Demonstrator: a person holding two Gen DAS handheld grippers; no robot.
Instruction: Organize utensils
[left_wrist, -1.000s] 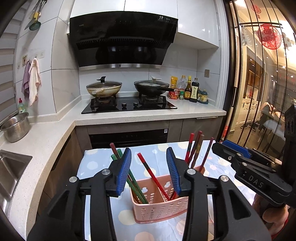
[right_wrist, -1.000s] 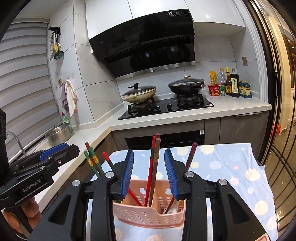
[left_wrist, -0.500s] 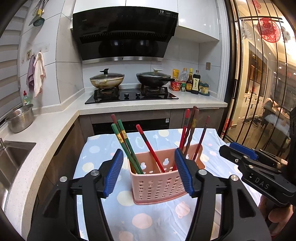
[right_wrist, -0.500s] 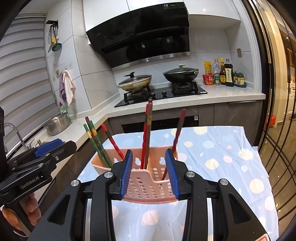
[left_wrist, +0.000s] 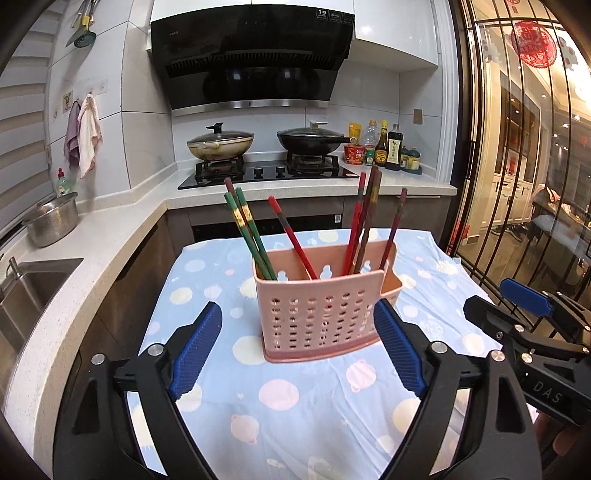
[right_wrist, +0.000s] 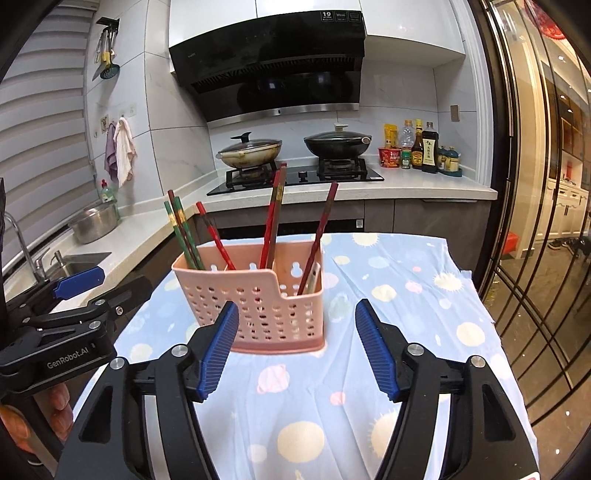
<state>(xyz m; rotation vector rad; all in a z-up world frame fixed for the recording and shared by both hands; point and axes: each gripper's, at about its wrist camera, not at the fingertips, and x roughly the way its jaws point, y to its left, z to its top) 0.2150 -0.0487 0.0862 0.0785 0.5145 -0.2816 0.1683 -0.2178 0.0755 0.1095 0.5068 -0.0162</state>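
A pink perforated utensil basket (left_wrist: 317, 314) stands on the blue patterned tablecloth (left_wrist: 280, 398); it also shows in the right wrist view (right_wrist: 258, 302). Several chopsticks stand in it: green ones (left_wrist: 247, 232) at the left, red ones (left_wrist: 364, 221) in the middle and right. My left gripper (left_wrist: 299, 350) is open and empty, just in front of the basket. My right gripper (right_wrist: 297, 347) is open and empty, also in front of the basket. Each gripper shows at the edge of the other's view.
The table stands in a kitchen. Behind it is a counter with a hob (left_wrist: 266, 171), two lidded woks and sauce bottles (left_wrist: 388, 147). A sink (left_wrist: 26, 291) and a steel pot (left_wrist: 51, 221) are at the left. A glass door (left_wrist: 517, 184) is at the right.
Both grippers have pulled back from the basket and opened wider. The basket now stands whole in front of them instead of between the fingers.
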